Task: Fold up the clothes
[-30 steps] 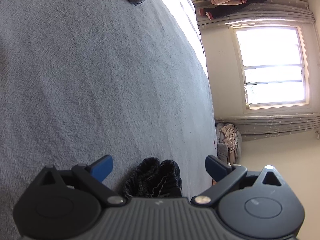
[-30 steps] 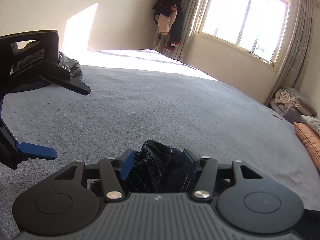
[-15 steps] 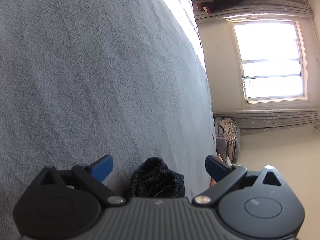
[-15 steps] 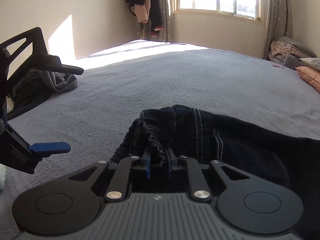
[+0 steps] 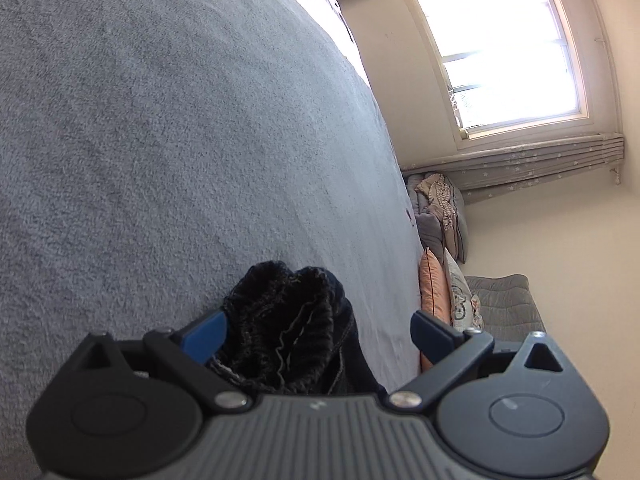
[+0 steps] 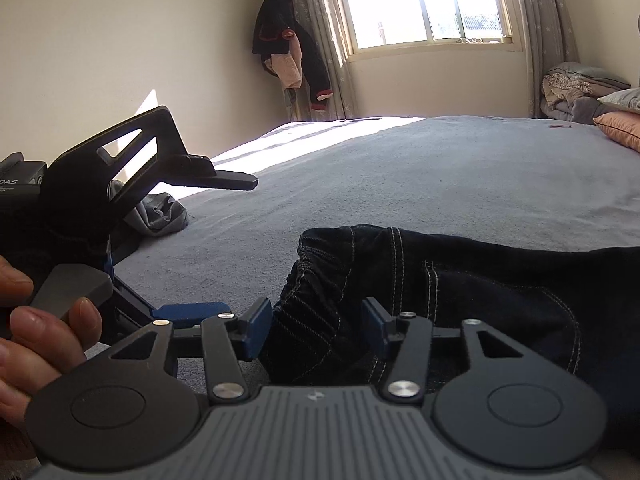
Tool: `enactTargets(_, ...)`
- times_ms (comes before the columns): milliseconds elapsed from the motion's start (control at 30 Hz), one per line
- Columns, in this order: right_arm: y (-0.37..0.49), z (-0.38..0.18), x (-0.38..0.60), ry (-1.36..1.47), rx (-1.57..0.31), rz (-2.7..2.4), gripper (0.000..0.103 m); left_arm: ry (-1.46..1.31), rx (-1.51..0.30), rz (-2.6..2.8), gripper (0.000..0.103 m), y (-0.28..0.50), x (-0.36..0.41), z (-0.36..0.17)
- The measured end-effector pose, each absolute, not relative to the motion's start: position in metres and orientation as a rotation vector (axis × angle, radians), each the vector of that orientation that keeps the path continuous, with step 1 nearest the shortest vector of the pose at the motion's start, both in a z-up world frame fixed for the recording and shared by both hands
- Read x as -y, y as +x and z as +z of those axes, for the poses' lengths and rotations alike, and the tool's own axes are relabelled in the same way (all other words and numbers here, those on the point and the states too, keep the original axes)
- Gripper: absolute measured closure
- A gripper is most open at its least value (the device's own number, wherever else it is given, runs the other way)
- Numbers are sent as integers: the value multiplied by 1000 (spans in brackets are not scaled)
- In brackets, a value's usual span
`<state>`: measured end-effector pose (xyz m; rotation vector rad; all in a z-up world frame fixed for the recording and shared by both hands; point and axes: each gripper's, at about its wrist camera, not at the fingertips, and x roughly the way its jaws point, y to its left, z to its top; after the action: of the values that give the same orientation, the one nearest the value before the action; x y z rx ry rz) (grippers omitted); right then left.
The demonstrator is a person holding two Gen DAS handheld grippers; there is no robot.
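Grey fleecy bed [image 6: 460, 176] fills room, sunlit strip at far edge. Window [image 6: 424, 0], starred grey curtains [image 6: 540, 32], dark jacket [image 6: 288, 52] hanging in corner, peach pillow [image 6: 620, 132], grey garment [image 6: 160, 216] crumpled on bed.

Partial label "OAS" on left claw [image 6: 208, 236] body.

Dark jeans [image 6: 480, 280] on bed, near edge, waistband bunched between both claws.

Left claw wide open, not gripping.

Right claw [image 6: 316, 324] opening, pads off denim.

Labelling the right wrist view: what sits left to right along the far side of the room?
Dark jacket with pink garment hanging in the corner → bright window → grey star-print curtain → heap of beige and grey bedding → peach cushion.
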<state>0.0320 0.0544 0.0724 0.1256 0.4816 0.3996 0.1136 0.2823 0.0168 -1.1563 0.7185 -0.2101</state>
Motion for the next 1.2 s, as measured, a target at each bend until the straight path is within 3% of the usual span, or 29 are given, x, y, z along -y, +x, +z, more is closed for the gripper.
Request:
enactTargets(167,23,70,-28,183,-533,398,46,-1180,-739,-268,4,124,-272,2)
enactTargets(367,2,70,22,155,-577,400,41,-1224,-637,-355,4,135,-277,1)
enactTargets(600,-24,73,78,205,-576,325,38,-1148,-703,-278,4,156,-278,-13)
enactTargets(833,-32,54,101,283,-603,279,35,-1106,-580,-352,3,163,-283,8)
enactTargets(1000,-41,50,103,303,-622,298,35,-974,-655,-400,1,197,-268,21)
enactTargets(1200,-49,55,117,214,-619,346,34,-860,-842,-405,1,222,-257,0)
